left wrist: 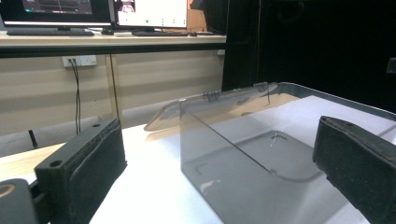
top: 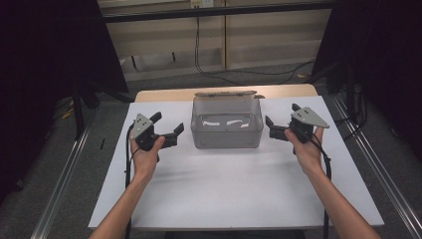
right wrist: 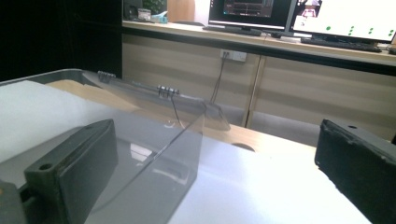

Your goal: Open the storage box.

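White tabletop [top: 224, 189] carries a clear box [top: 227, 130] at its middle, lid [top: 226, 93] folded back. Left hand-held gripper [top: 166, 127] and right hand-held gripper [top: 281, 121] flank it, jaws wide apart, holding nothing. Their own views add monitors [right wrist: 252, 10] on a far desk beyond.

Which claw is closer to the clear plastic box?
Right, narrowly. The right claw sits just off the right wall of the clear box; the left claw hovers off its left wall with a slightly wider gap. Both are open.
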`<state>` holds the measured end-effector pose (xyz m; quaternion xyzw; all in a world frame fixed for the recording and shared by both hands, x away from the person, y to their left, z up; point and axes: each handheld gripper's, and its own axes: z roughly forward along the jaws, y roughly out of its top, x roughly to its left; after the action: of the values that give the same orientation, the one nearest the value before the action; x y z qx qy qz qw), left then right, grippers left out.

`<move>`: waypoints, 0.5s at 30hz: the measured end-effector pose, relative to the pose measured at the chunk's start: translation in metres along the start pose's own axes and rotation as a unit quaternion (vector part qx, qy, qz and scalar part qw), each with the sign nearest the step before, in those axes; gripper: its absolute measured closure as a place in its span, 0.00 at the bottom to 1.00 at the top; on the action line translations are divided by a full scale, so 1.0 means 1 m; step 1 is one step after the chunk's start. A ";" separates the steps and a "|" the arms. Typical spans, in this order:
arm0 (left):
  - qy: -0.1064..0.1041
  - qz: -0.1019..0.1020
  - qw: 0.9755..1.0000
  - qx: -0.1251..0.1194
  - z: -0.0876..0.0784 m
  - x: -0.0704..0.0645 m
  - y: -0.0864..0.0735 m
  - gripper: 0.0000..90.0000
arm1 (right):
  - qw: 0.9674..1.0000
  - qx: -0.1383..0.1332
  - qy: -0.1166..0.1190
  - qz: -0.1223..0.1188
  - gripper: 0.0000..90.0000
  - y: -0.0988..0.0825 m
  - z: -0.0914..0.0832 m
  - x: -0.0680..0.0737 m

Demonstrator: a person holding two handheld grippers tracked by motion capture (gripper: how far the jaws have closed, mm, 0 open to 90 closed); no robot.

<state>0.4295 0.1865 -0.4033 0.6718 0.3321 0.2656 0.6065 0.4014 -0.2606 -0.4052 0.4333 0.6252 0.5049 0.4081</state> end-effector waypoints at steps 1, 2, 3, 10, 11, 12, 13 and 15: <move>0.002 0.000 1.000 -0.001 -0.003 -0.001 -0.001 0.03 | 1.000 -0.002 0.000 0.001 0.00 -0.001 -0.002 0.000; 0.003 -0.002 1.000 -0.004 -0.006 -0.002 -0.001 0.02 | 1.000 -0.001 0.001 0.002 0.00 -0.001 -0.004 0.001; 0.007 -0.001 1.000 -0.005 -0.009 -0.003 -0.001 0.03 | 1.000 -0.001 0.002 0.002 0.00 -0.002 -0.007 0.001; 0.016 -0.003 1.000 -0.005 -0.027 -0.007 -0.008 0.03 | 1.000 -0.003 0.001 0.007 0.00 -0.007 -0.026 0.006; 0.017 -0.004 1.000 -0.006 -0.030 -0.008 -0.008 0.03 | 1.000 -0.003 0.003 0.007 0.00 -0.007 -0.028 0.006; 0.018 -0.009 1.000 -0.002 -0.032 -0.008 -0.009 0.03 | 1.000 -0.005 0.002 0.005 0.00 -0.008 -0.031 0.007; 0.020 -0.011 1.000 -0.002 -0.034 -0.009 -0.010 0.03 | 1.000 -0.005 0.002 0.008 0.00 -0.009 -0.033 0.008; 0.020 -0.013 1.000 -0.002 -0.039 -0.010 -0.012 0.03 | 1.000 0.001 0.006 0.019 0.00 -0.011 -0.039 0.009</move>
<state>0.3917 0.2044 -0.4099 0.6606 0.3523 0.2715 0.6048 0.3607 -0.2639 -0.4104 0.4424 0.6197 0.5148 0.3939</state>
